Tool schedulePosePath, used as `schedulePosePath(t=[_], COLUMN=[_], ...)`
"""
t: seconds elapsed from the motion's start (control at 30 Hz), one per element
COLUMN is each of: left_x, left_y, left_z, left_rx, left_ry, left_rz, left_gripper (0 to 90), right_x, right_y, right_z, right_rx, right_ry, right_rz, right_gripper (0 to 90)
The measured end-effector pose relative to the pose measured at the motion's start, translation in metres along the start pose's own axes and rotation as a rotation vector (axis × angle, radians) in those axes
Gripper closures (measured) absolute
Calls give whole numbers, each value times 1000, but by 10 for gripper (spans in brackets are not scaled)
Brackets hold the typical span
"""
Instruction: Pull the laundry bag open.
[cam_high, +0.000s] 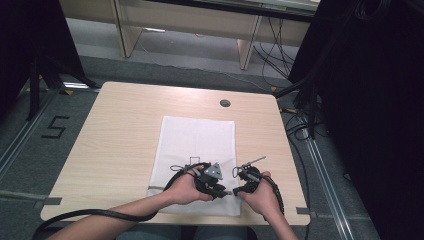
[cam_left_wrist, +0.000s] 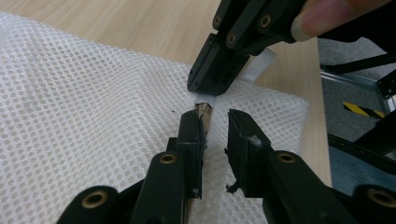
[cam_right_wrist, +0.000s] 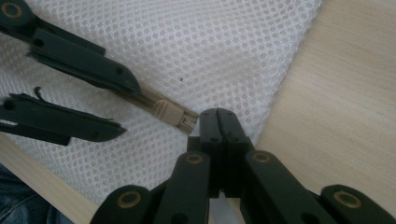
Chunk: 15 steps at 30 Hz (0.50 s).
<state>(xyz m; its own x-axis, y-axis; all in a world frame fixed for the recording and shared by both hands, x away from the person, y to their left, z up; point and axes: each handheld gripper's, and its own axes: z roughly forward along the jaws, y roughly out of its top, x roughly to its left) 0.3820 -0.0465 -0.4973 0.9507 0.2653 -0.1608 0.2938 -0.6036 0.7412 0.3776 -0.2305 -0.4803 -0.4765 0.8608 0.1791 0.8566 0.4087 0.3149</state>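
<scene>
A white mesh bag lies flat on the wooden table, with a beige zipper slider near its front right corner. My right gripper is shut on the bag's edge just past the end of the zipper. From the other side, my left gripper is open around the slider. One jaw rests against the slider and the other stands clear of it. In the high view both grippers meet tip to tip at the bag's near edge, the left gripper and the right gripper.
The bag covers the middle of the table; bare wood runs to its right. A round cable hole sits near the far edge. Black cables trail from both grippers over the front edge. Desk legs and cables stand beyond the table.
</scene>
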Motion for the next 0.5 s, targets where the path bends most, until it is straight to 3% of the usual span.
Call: schedulePosePath(t=[0.07,0.17,0.2,0.23,0.27,0.43,0.5], left_x=[0,-1,0,1,1,1,1], left_y=[2,3,3,2,1,1,2], left_z=[2,11,14,15,16,16,17], left_rx=[5,20,18,23,17,19,21], left_ry=[6,15,24,26,24,28,28], left_rz=[14,-31,-27,-33,-55,-47,-41], left_gripper=[745,752,752,753,753,755,752], right_x=[1,0,2,0,0,-1,1], right_y=[0,-1,-1,-1,-1,-1,-1], right_z=[-2,0,-2,-1,-1,-1,-1], right_rx=[11,-7,18,-3,-6,-5,9], right_ry=[9,14,17,13,12,15,11], right_rz=[10,4,40,8,9,10,33], right_gripper=[900,900,900,900,900,900,900])
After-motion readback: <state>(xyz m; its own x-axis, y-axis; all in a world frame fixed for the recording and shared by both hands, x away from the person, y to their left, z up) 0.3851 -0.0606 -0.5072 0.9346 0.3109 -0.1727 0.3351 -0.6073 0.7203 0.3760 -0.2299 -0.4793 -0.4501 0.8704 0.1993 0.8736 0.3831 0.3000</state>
